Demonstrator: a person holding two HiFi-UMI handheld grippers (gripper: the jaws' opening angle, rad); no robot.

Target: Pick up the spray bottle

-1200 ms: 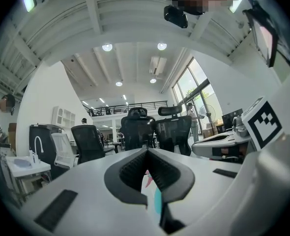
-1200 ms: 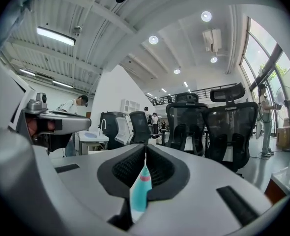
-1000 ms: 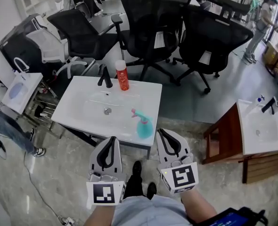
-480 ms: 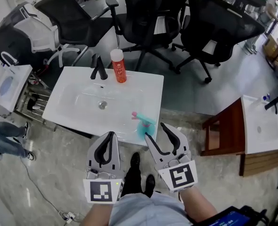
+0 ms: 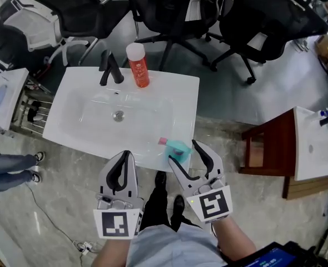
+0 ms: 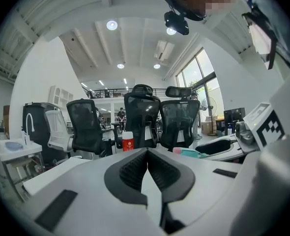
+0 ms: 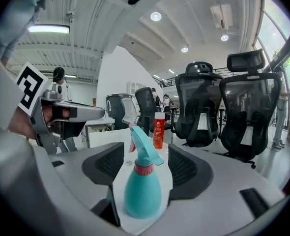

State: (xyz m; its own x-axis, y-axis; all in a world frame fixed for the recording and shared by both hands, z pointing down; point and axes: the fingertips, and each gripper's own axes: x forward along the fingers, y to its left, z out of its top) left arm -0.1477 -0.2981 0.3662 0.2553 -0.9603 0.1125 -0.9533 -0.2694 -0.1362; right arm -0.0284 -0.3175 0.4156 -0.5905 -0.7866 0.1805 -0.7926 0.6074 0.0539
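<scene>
Your right gripper (image 5: 184, 152) has its jaws spread wide, they've just been opening. The teal spray bottle (image 7: 142, 186) stands upright between them, at the near right edge of the white sink (image 5: 64, 132). The pads look clear of it, though it's tight. Your left gripper (image 5: 125, 156) is pressed together, empty.
</scene>
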